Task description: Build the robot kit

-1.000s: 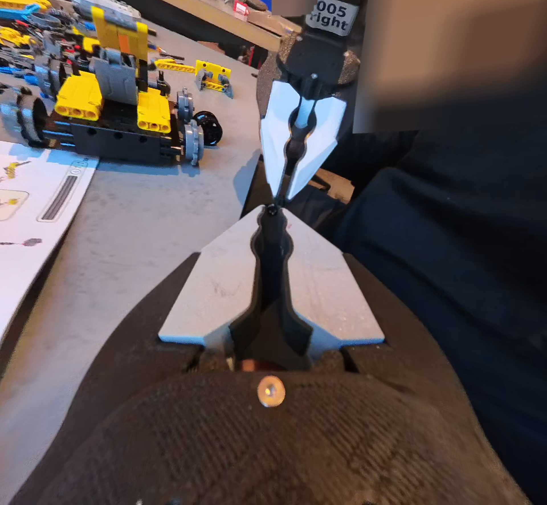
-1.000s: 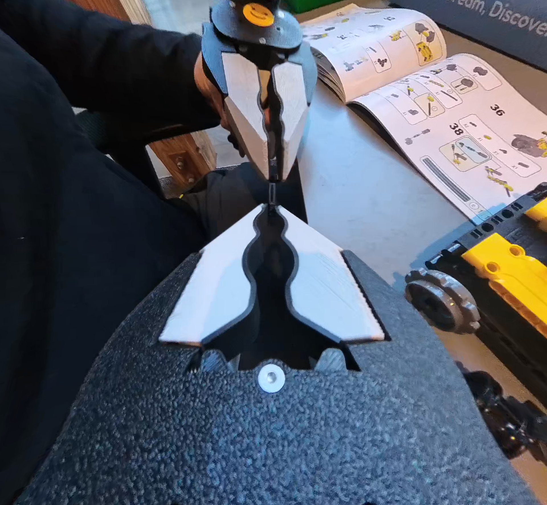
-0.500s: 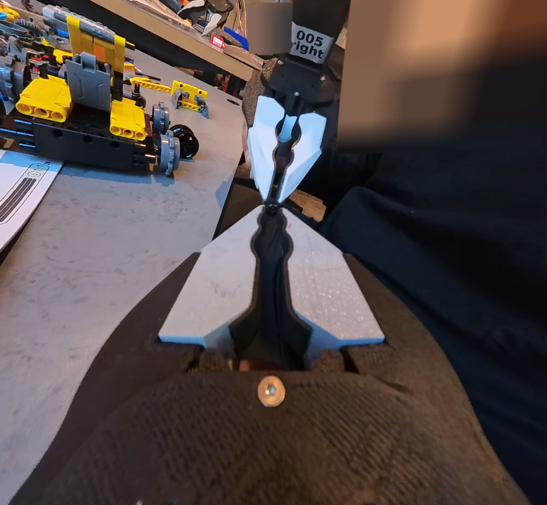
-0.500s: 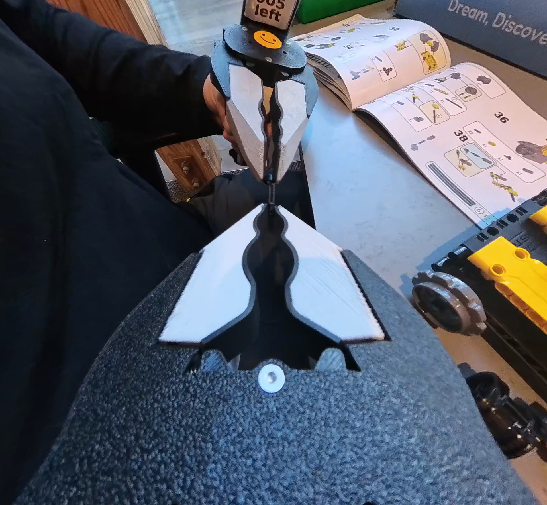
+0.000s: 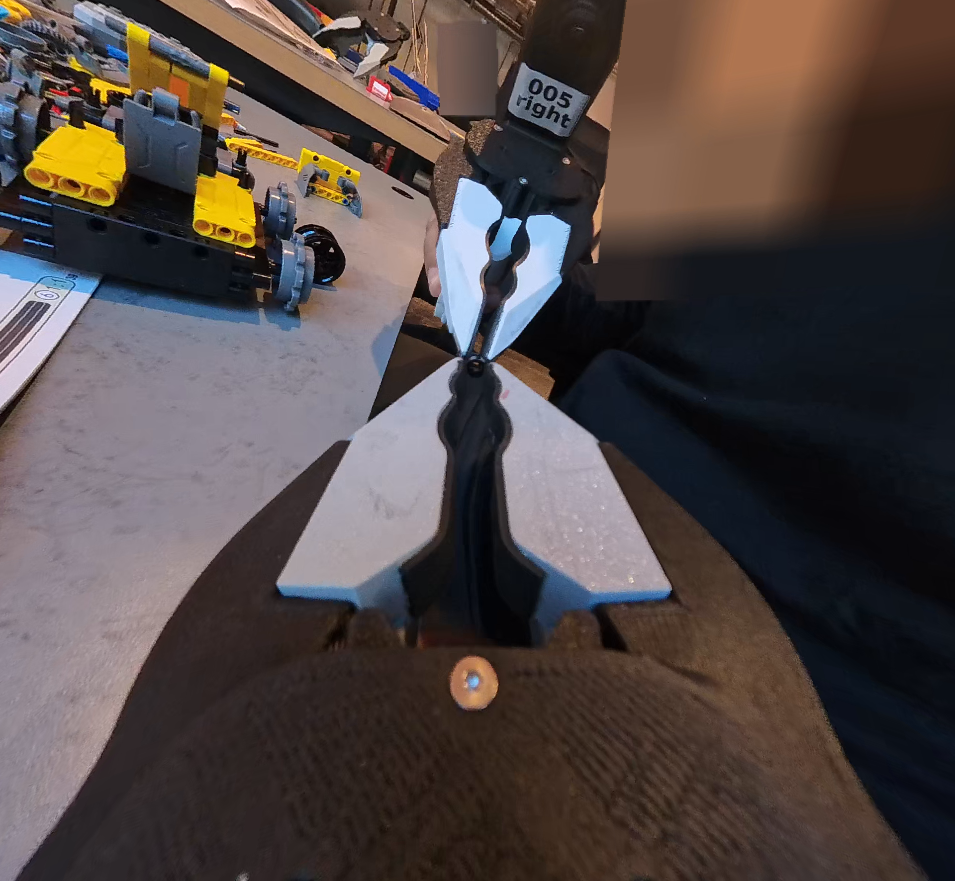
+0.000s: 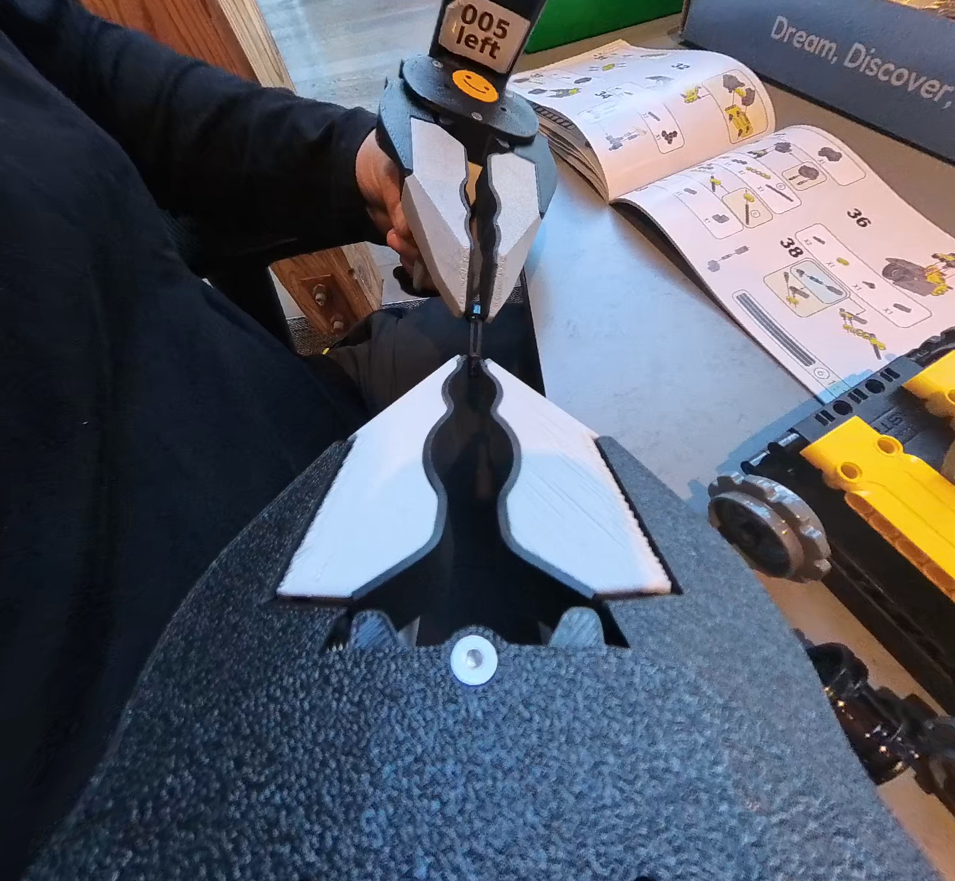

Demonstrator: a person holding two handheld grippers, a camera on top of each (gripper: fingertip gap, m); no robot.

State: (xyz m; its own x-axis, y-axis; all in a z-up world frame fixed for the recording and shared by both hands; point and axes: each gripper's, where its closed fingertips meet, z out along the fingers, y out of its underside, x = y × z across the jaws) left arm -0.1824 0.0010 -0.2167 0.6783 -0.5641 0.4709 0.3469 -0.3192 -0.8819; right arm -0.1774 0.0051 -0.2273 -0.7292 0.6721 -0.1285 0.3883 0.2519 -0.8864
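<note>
My left gripper and my right gripper meet tip to tip in the air beside the table edge, over a person's dark clothing. A small black pin spans the short gap between them, and both pairs of jaws are closed on its ends. In the left wrist view the pin shows end-on at my fingertips, with the right gripper pointing down at it. In the right wrist view the left gripper comes from above, held by a hand.
A yellow and black brick vehicle stands on the grey table, also at the right of the right wrist view. A loose black wheel, a small yellow-grey assembly, an open instruction booklet and a grey box lie nearby. My two grippers' fingertips are within a few centimetres of each other. Left tips and right tips are each some 15 cm from the loose black wheel.
Both grippers stay closed, tip to tip on the pin. They have tilted slightly together, so the table and vehicle shift in both views. A little more pin shows between the tips.
</note>
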